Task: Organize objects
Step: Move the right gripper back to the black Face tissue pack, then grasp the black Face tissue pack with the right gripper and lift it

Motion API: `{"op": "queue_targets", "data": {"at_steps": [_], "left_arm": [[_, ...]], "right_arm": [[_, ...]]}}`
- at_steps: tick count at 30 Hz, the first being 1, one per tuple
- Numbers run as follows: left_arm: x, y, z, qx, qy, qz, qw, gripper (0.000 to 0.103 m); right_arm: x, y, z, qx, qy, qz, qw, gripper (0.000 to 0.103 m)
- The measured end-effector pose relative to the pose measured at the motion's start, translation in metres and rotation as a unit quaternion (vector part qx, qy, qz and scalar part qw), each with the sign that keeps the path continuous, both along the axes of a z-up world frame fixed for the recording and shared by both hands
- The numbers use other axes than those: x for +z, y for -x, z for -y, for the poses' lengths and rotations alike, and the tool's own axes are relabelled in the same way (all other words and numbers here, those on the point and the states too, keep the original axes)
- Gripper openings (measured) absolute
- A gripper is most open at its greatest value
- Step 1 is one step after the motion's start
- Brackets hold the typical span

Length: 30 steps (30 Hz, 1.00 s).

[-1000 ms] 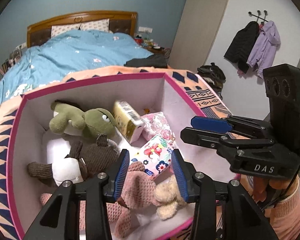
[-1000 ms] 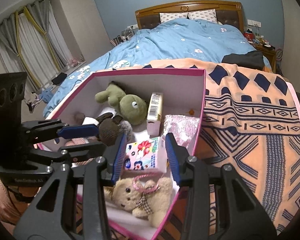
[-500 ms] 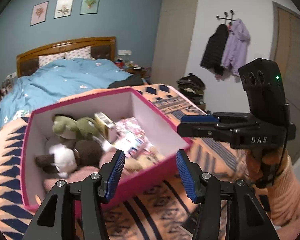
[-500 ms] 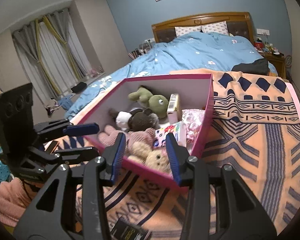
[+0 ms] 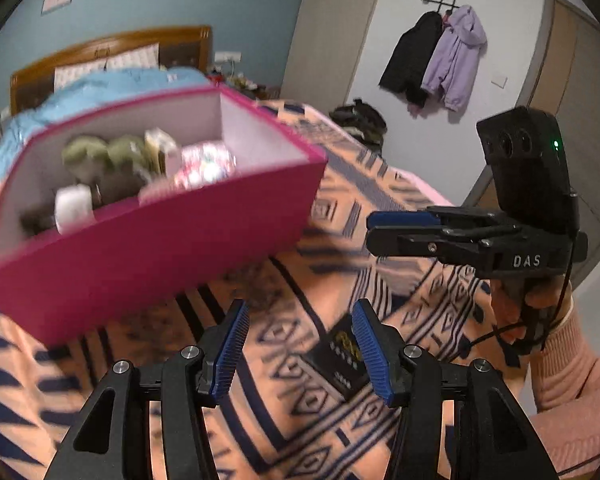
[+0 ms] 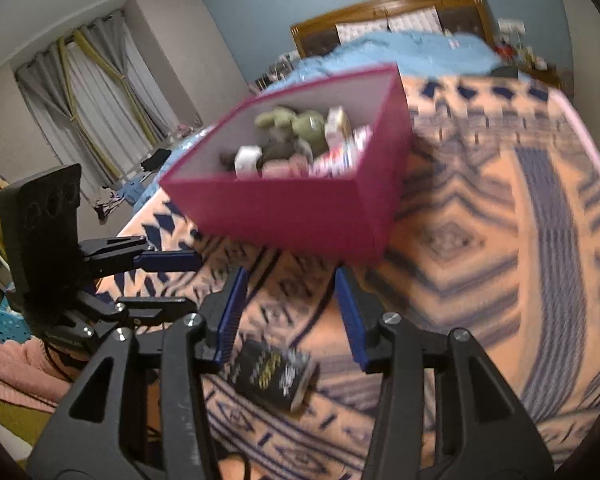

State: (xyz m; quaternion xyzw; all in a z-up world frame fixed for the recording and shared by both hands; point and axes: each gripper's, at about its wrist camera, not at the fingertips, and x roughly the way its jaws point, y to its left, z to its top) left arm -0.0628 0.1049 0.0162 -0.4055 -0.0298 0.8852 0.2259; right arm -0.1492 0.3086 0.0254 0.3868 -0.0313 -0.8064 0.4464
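A pink box [image 5: 148, 240] sits on the patterned blanket, filled with plush toys, a green one [image 5: 100, 152] among them, and small packets. It also shows in the right wrist view [image 6: 300, 208]. A small black box with gold print [image 5: 342, 354] lies on the blanket in front of it, just ahead of my left gripper [image 5: 298, 354], which is open and empty. My right gripper [image 6: 290, 316] is open and empty above the same black box [image 6: 274, 374]. Each gripper shows in the other's view, the right one [image 5: 404, 226] and the left one [image 6: 168, 260].
The orange and navy blanket [image 6: 500, 260] covers the bed's foot. A blue duvet [image 5: 100, 88] and wooden headboard [image 6: 388, 12] lie behind the box. Coats [image 5: 440, 56] hang on the wall at right. Curtains [image 6: 88, 100] are at left.
Both grippers have pulled back and down from over the pink box to low over the blanket in front of it. The black box has come into view. Both stay open.
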Motion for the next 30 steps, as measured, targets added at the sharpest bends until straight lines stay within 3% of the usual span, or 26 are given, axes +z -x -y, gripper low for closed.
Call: {"op": "queue_targets", "data": {"at_steps": [7,19,26,30], "left_arm": [[-0.033,-0.007,-0.008,-0.007,-0.009,0.058,0.9983,0.055],[-0.054,-0.011,-0.024,-0.006,-0.013,0.094,0.9955,0.055],[-0.057,-0.008,-0.024,-0.001,-0.024,0.099,0.9948,0.042],[-0.056,-0.007,-0.023,0.0,-0.03,0.098,0.9948,0.033]], "right_arm": [[-0.035,-0.006,-0.009,-0.006,-0.013,0.05,0.999,0.048],[-0.064,-0.019,-0.004,0.008,-0.023,0.086,0.996,0.048],[-0.062,-0.02,-0.002,0.015,-0.019,0.086,0.996,0.048],[-0.067,-0.02,0.004,0.022,-0.016,0.094,0.995,0.037]]}}
